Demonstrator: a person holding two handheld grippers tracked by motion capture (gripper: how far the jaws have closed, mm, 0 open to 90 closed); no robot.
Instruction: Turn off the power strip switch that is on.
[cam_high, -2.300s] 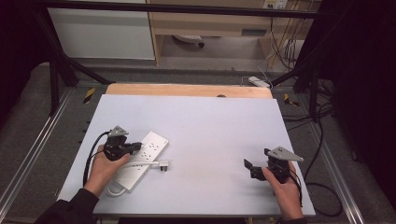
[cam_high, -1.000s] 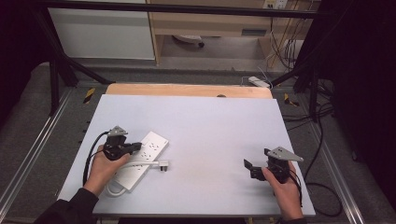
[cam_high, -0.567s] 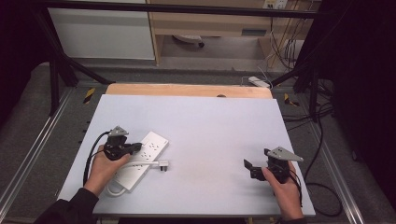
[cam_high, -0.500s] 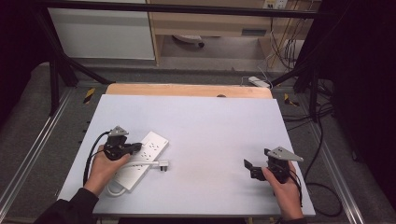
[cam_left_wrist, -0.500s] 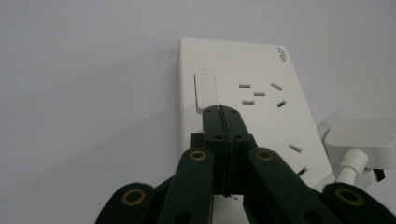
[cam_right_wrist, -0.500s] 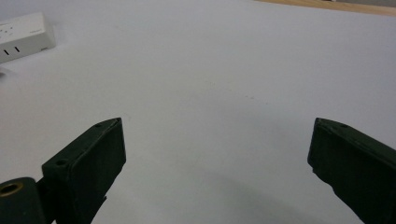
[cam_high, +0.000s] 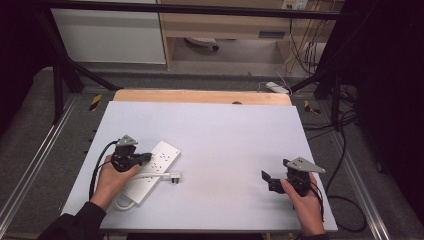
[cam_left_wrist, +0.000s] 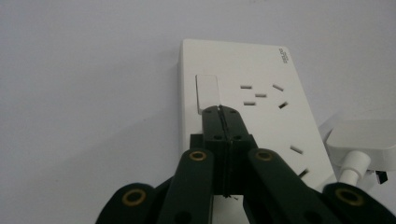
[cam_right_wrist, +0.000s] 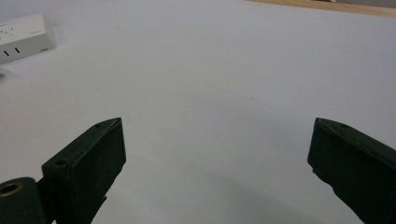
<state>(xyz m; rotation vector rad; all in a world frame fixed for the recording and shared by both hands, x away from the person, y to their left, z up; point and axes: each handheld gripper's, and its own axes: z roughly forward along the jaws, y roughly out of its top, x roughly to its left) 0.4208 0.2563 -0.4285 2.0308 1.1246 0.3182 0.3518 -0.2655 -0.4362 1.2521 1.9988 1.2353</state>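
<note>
Resting on one power strip (cam_high: 152, 169), left gripper (cam_left_wrist: 221, 112) closed, right gripper (cam_right_wrist: 215, 154) open, one plug (cam_high: 172, 176).

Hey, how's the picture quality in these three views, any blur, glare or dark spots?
High view: even light on the table, dark and murky around the edges, slightly soft. Left gripper view: the power strip is fairly sharp, while the shut left gripper up close is softer; the plug looks a bit washed out. Right gripper view: the open right gripper is blurred and dark, with a faint shadow beneath.

A pale surface (cam_high: 225, 135) with a wooden far edge (cam_high: 200, 96); beyond it cables (cam_high: 305, 50) and a white cabinet (cam_high: 107, 35).
</note>
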